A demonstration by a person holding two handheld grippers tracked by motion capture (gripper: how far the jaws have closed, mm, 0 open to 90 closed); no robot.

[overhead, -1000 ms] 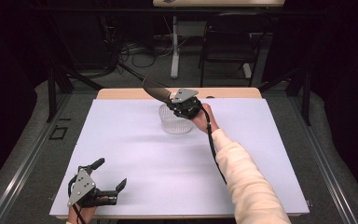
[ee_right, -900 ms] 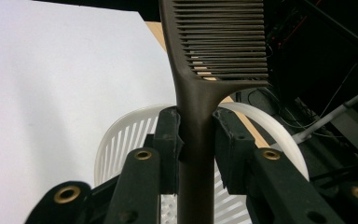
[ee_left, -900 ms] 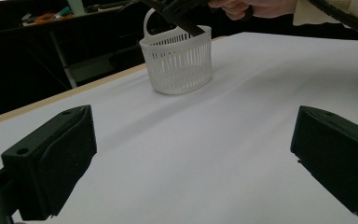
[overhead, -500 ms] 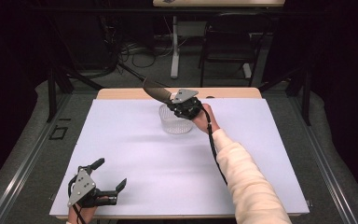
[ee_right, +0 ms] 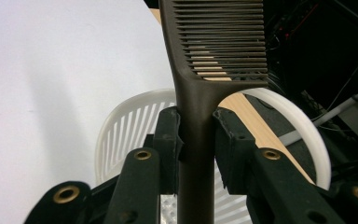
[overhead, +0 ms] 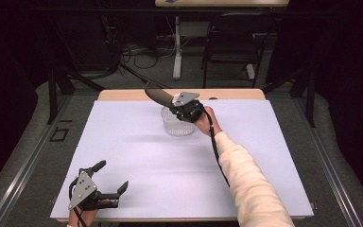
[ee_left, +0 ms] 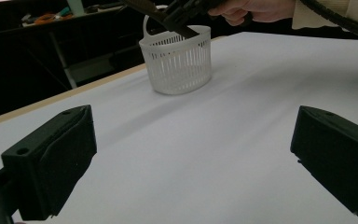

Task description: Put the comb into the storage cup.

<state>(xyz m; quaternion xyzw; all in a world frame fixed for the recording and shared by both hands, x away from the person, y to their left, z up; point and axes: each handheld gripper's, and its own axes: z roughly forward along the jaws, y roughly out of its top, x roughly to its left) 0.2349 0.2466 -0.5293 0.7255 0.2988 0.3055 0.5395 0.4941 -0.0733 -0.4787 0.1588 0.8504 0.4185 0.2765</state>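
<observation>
The right gripper [ee_right: 196, 140] is clamping its 2 fingers [ee_right: 168, 140] on the handle of a dark comb [ee_right: 200, 107], with both pads pressing the handle from either side. The comb's toothed end is pointing away from the gripper, its teeth running in fine rows across the top of the right gripper view. In the high view the right gripper [overhead: 172, 101] is hovering over a white slatted basket [overhead: 176, 126], and the comb [overhead: 158, 94] is sticking out up and to the left past the basket's rim. The basket is standing upright on the white table [overhead: 137, 156], toward its far edge, and its curved handle [ee_right: 303, 126] is arching behind the comb.

The left gripper [overhead: 111, 177] is resting at the near left corner of the table, well apart from the basket. Its 2 fingers [ee_left: 51, 163] are standing wide apart with nothing between them, just the bare table surface, and the basket [ee_left: 177, 60] is sitting farther off ahead of them.
</observation>
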